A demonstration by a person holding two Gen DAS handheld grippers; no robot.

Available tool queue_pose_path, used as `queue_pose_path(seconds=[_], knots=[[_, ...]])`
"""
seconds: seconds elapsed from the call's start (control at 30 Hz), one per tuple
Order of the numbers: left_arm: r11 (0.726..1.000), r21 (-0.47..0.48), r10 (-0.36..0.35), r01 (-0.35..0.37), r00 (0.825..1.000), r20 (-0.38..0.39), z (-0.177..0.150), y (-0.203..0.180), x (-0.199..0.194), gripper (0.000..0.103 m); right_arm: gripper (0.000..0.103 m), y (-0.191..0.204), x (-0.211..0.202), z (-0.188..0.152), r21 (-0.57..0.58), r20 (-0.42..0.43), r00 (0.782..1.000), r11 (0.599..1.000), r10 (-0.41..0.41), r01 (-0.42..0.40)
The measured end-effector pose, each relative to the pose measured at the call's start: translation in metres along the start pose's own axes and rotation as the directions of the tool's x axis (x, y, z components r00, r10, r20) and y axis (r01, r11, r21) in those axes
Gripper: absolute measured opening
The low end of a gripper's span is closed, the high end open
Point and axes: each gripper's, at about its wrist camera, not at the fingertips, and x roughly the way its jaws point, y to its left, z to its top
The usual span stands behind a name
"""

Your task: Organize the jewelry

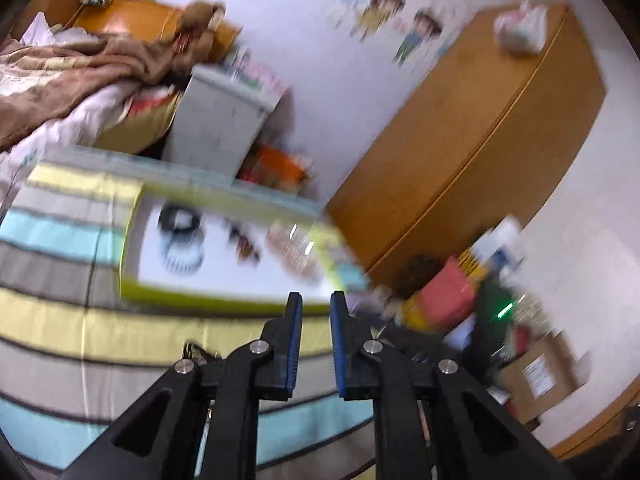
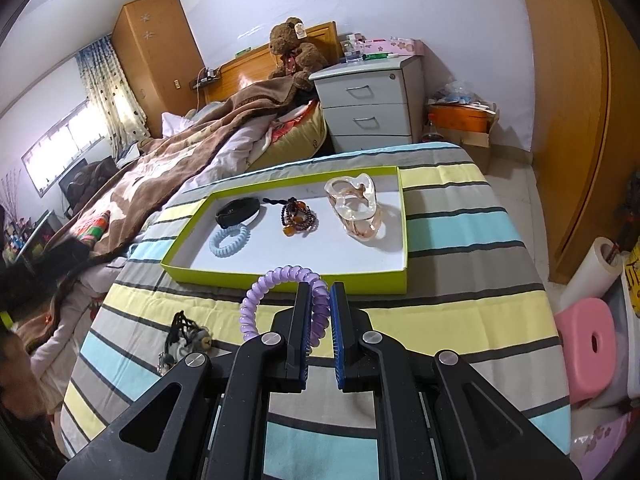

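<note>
A lime-green tray (image 2: 224, 276) with a white floor sits on the striped cloth. In it lie a black band (image 2: 236, 211), a pale blue coil tie (image 2: 229, 241), dark bead bracelets (image 2: 298, 216) and clear amber bangles (image 2: 354, 208). My right gripper (image 2: 321, 286) hovers just before the tray's near wall, shut on a purple coil tie (image 2: 276, 276) that loops out to the left. A black tangled ornament (image 2: 186, 334) lies on the cloth at the near left. The left wrist view is blurred: my left gripper (image 1: 316, 296) stands near the tray (image 1: 132, 216), its jaws a narrow gap apart with nothing between them.
Behind the cloth-covered surface stand grey bedside drawers (image 2: 372, 108) and a bed with a brown blanket (image 2: 168, 168). A pink stool (image 2: 592, 344) and a white roll (image 2: 596, 268) sit on the floor to the right. A wooden door (image 2: 568, 120) fills the right side.
</note>
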Motion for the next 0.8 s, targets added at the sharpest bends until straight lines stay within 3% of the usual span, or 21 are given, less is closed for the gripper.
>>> queue_pose_path(seconds=[0.03,0.1,0.17,0.23,0.27,0.33,0.37,0.43,0.53,0.67,0.73,0.8], knots=[[0.997,0.007,0.075,-0.074,0.997,-0.006,0.001,0.005,-0.002,0.015,0.009,0.000,0.000,0.000,0.003,0.002,1.000,1.000,0.004,-0.004],[0.959,0.013,0.285,-0.285,0.955,-0.087,0.000,0.023,0.017,0.014,0.009,0.002,0.001,-0.001,0.000,0.000,1.000,1.000,0.012,-0.012],[0.963,-0.011,0.264,-0.269,0.952,-0.152,-0.008,0.039,0.030,0.014,0.009,0.006,0.002,-0.002,-0.013,-0.005,1.000,1.000,0.020,-0.020],[0.933,0.028,0.359,-0.360,0.920,-0.157,-0.017,0.043,0.038,0.015,0.009,0.008,0.004,-0.003,-0.016,-0.013,1.000,1.000,0.022,-0.022],[0.934,0.023,0.354,-0.355,0.919,-0.176,-0.020,0.047,0.041,0.017,0.009,0.008,0.004,-0.003,-0.015,-0.014,1.000,1.000,0.023,-0.023],[0.966,-0.027,0.244,-0.258,0.939,-0.240,-0.028,0.053,0.049,0.025,0.009,0.006,0.004,-0.003,-0.013,-0.014,1.000,1.000,0.021,-0.021],[0.969,-0.020,0.235,-0.248,0.941,-0.243,-0.035,0.050,0.048,0.029,0.009,0.005,0.005,-0.003,-0.010,-0.014,1.000,1.000,0.021,-0.021],[0.970,0.057,0.244,-0.238,0.940,-0.239,-0.044,0.039,0.050,0.031,0.009,0.003,0.006,-0.003,-0.005,-0.016,1.000,1.000,0.020,-0.021],[0.971,0.139,0.227,-0.197,0.940,-0.256,-0.058,0.020,0.051,0.045,0.009,0.004,0.008,-0.004,-0.006,-0.022,1.000,1.000,0.021,-0.021],[0.939,0.207,0.327,-0.275,0.903,-0.280,-0.061,0.011,0.068,0.047,0.009,0.004,0.007,-0.004,-0.003,-0.021,0.999,1.000,0.024,-0.024],[0.903,0.253,0.416,-0.348,0.858,-0.303,-0.071,0.014,0.074,0.046,0.009,0.004,0.007,-0.005,-0.005,-0.021,1.000,1.000,0.023,-0.023],[0.879,0.287,0.460,-0.381,0.836,-0.299,-0.075,0.014,0.080,0.042,0.009,0.004,0.006,-0.005,-0.003,-0.021,1.000,1.000,0.024,-0.024]])
